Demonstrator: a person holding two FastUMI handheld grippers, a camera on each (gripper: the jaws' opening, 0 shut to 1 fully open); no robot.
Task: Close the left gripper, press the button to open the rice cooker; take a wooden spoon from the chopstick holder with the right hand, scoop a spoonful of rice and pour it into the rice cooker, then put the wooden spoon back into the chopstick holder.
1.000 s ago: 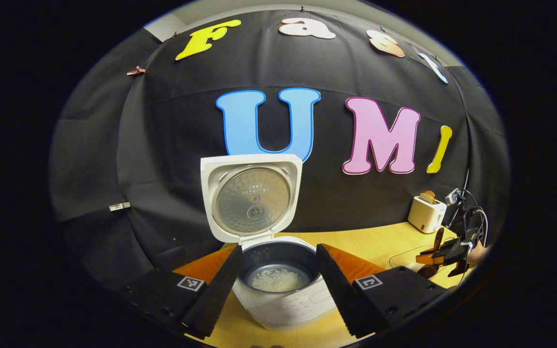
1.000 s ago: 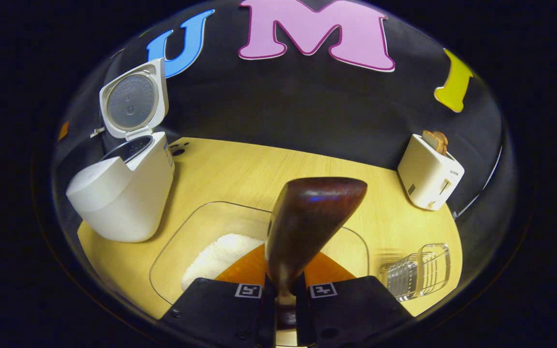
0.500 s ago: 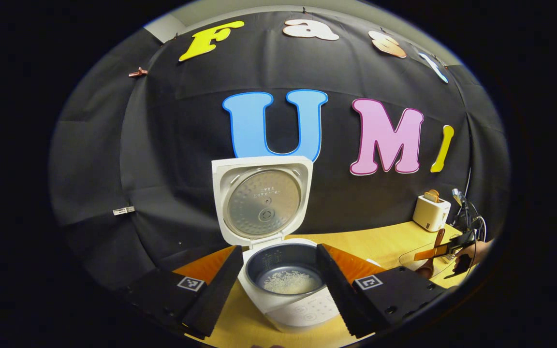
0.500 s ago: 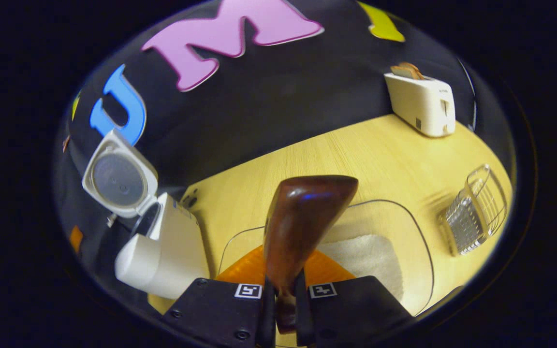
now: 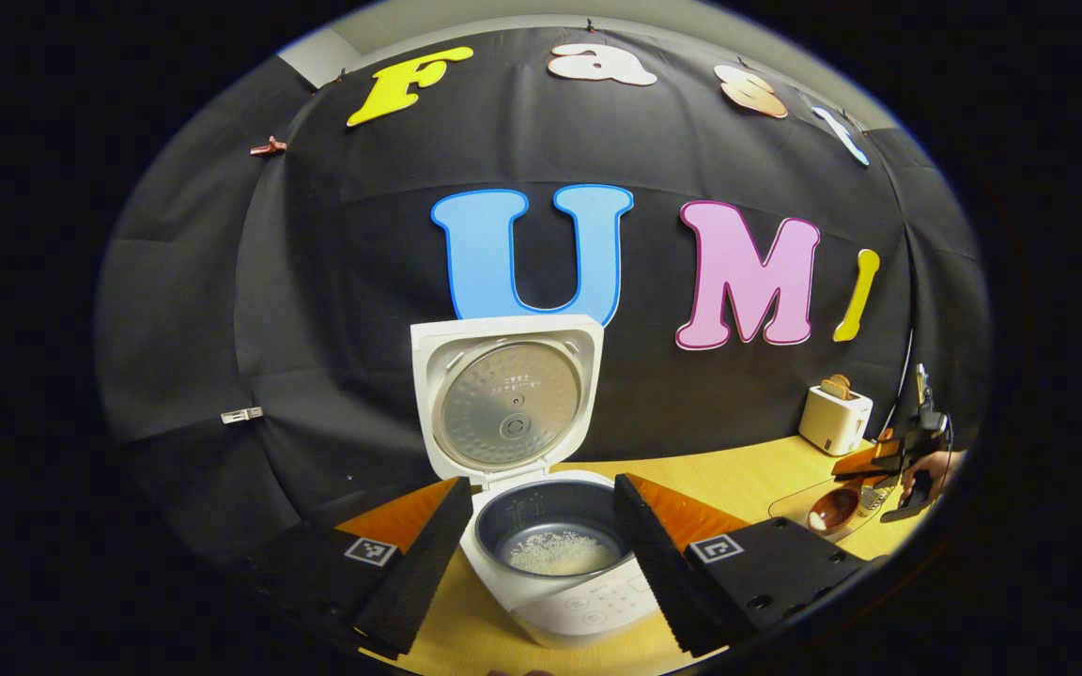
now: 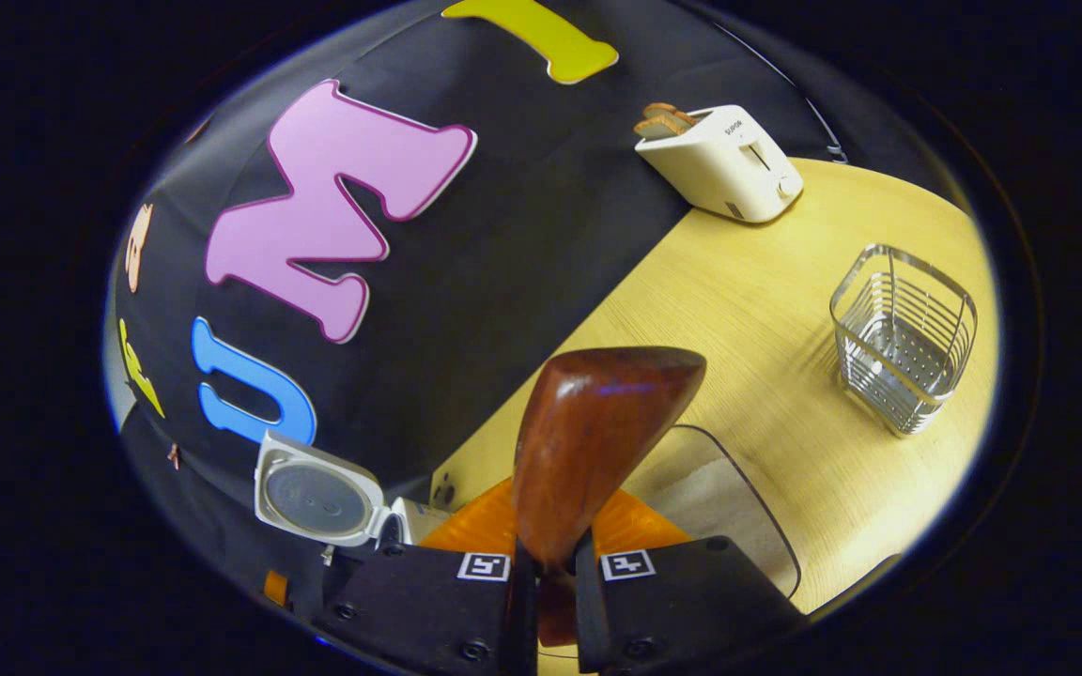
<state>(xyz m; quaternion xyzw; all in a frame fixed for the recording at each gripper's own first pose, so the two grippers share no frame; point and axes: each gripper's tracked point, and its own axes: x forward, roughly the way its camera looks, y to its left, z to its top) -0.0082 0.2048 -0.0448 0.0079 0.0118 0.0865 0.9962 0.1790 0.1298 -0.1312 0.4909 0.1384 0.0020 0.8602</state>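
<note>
Right gripper (image 6: 546,601) clamping wooden spoon (image 6: 588,441) over rice tray (image 6: 738,498), rolling bowl for scooping. Left gripper (image 5: 532,554) hovering open, framing opened rice cooker (image 5: 550,554).

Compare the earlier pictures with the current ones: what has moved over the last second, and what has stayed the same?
The right gripper, shut on the wooden spoon, has rolled over above the clear rice tray, so the table tilts steeply in its view. The left gripper stays open in front of the rice cooker, lid up; the chopstick holder is unmoved.
</note>
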